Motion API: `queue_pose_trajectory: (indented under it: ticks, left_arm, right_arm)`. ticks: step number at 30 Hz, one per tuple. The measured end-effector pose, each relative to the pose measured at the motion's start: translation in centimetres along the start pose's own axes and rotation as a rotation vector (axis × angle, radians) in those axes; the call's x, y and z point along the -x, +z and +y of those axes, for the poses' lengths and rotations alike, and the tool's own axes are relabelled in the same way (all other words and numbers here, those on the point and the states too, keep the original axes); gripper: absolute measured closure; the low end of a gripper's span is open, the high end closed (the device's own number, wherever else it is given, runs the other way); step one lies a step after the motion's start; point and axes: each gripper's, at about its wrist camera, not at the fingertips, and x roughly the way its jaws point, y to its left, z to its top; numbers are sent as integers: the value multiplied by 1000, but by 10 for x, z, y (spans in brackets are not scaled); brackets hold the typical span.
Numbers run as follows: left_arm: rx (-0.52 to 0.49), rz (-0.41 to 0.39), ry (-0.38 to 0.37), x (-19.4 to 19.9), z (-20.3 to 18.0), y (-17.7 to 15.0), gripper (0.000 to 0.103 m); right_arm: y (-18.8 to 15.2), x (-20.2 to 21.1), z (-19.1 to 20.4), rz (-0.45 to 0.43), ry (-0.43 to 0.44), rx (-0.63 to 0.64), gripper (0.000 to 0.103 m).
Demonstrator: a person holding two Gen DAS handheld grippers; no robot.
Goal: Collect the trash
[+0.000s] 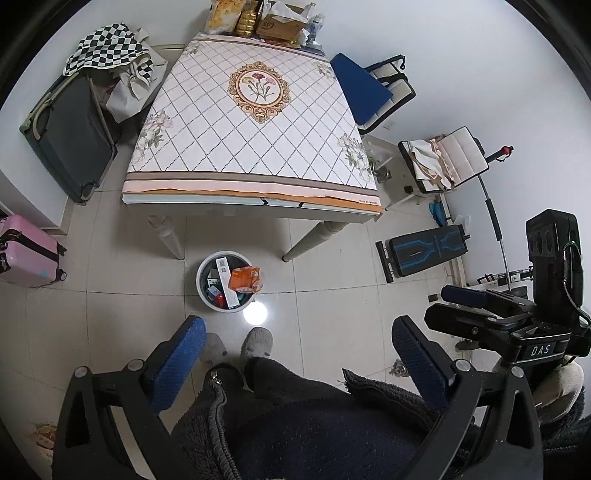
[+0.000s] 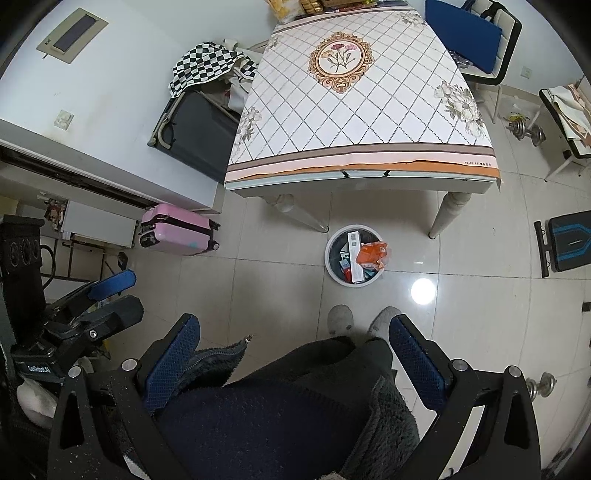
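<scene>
Overhead, left wrist view: the left tongs [image 1: 299,354] hang above the floor with their blue-padded fingers [image 1: 177,362] spread wide apart, nothing between them. Below them, the person's dark fleece jacket [image 1: 295,424] and grey slippers [image 1: 256,341]. A round white trash bin [image 1: 201,291] stands on the tiled floor [image 1: 110,332] just in front of the slippers, near the front legs of the worktop [image 1: 247,147]. Inside the bin: a long white box [image 1: 227,280], an orange wrapper [image 1: 245,278] at the right rim, small mixed packaging beneath. The worktop's patterned cloth is bare; boxes and snack bags [image 1: 258,18] cluster at its far edge. Pink suitcase [image 1: 27,253] at left, dark open suitcase [image 1: 70,144] beside the worktop, weight bench [image 1: 424,256] at right. The right tongs [image 1: 476,299] show at the right edge, side-on.

Right wrist view: the right tongs [image 2: 295,347] likewise stand wide apart and empty over the person's lap. Trash bin [image 2: 332,266] ahead on the floor, between the slippers [image 2: 341,317] and the worktop [image 2: 362,110]; orange wrapper [image 2: 373,254] at its right rim. Pink suitcase [image 2: 177,229] left of the bin, well apart. Dumbbells [image 2: 524,129] on the floor at right. The left tongs [image 2: 110,291] appear at the left edge.
</scene>
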Motion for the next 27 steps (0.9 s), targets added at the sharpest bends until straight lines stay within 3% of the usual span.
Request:
queue_pose_trajectory:
  ticks: [27]
  left_arm:
    - [-26,3,-21,-2,1,3,0]
  right_arm:
    - [-1,4,-1,3,-10,-15,0]
